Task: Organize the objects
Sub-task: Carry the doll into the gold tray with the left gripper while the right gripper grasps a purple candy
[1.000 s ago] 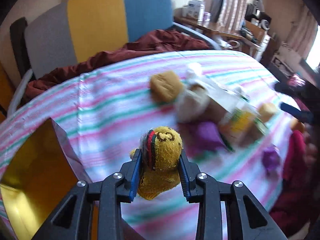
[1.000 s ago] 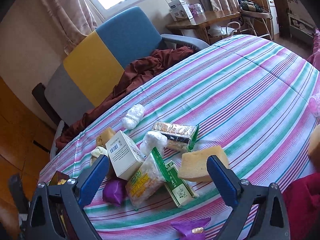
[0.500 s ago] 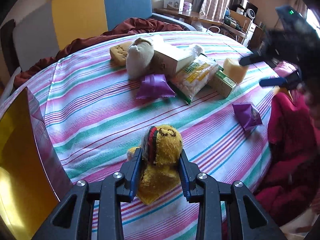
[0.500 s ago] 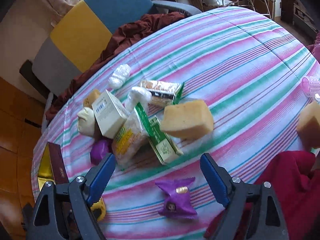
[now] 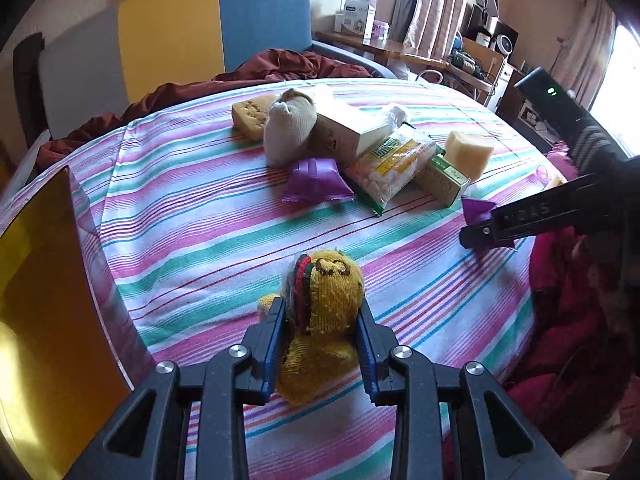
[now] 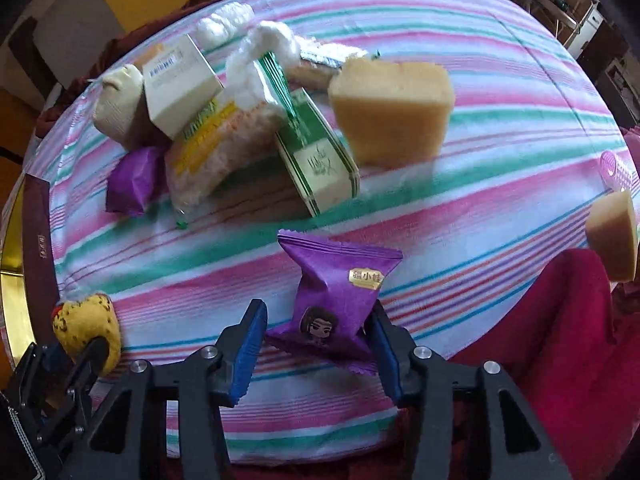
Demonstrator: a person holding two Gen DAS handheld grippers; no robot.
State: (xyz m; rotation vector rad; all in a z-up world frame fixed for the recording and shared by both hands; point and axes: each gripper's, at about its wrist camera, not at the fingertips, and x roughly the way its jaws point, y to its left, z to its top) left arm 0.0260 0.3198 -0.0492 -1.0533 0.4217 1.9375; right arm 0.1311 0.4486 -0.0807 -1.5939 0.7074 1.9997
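Note:
My left gripper [image 5: 320, 308] is shut on a yellow knitted sock ball [image 5: 326, 280] with a red and green band, held low over the striped tablecloth [image 5: 200, 220]. In the right wrist view the same sock ball [image 6: 86, 324] shows at the lower left. My right gripper [image 6: 317, 312] points steeply down at a purple snack packet [image 6: 340, 280] lying near the table's front edge. Its jaws are closing with the packet between them; a strip of cloth still shows beside the left pad. In the left wrist view, a right finger [image 5: 520, 220] covers most of that packet [image 5: 476, 208].
A gold box [image 5: 40, 300] stands open at the left. Mid-table lies a pile: white sock ball [image 5: 288, 128], white carton [image 5: 352, 128], snack bag [image 5: 392, 164], green box [image 5: 444, 176], sponges [image 5: 468, 152], a second purple packet [image 5: 316, 180]. Red cloth [image 6: 560, 320] hangs at the front right edge.
My right gripper has tipped down over the purple packet and its jaws have narrowed around it. The left gripper has carried the sock ball across the table.

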